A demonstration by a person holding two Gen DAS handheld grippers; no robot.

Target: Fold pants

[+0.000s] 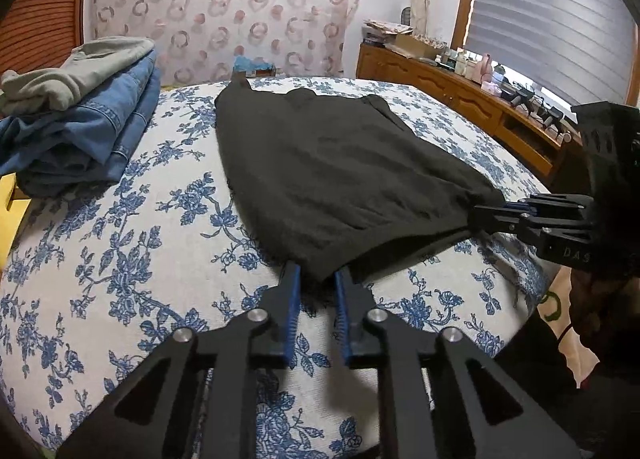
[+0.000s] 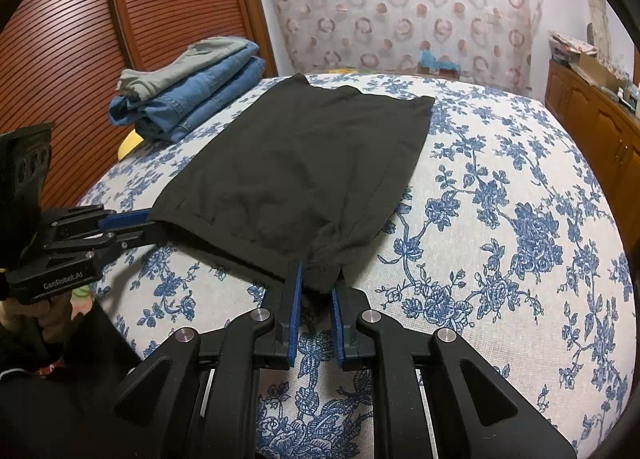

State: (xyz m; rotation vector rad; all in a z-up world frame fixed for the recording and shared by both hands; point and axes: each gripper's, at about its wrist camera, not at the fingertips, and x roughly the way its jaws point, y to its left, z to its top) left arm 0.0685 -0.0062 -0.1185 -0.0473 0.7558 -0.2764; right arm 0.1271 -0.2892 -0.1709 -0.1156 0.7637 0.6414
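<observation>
Black pants (image 1: 320, 171) lie flat on the floral bed (image 1: 120, 259); left gripper (image 1: 316, 279) and right gripper (image 2: 316, 275) each pinch a near corner. Lift both evenly, keeping the edge taut.

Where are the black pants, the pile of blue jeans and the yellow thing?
black pants (image 2: 304, 163): right wrist view, middle of the flat cloth.
pile of blue jeans (image 2: 200, 99): right wrist view, side of the folded denim.
yellow thing (image 2: 130, 145): right wrist view, the bit peeking from under the jeans.
</observation>
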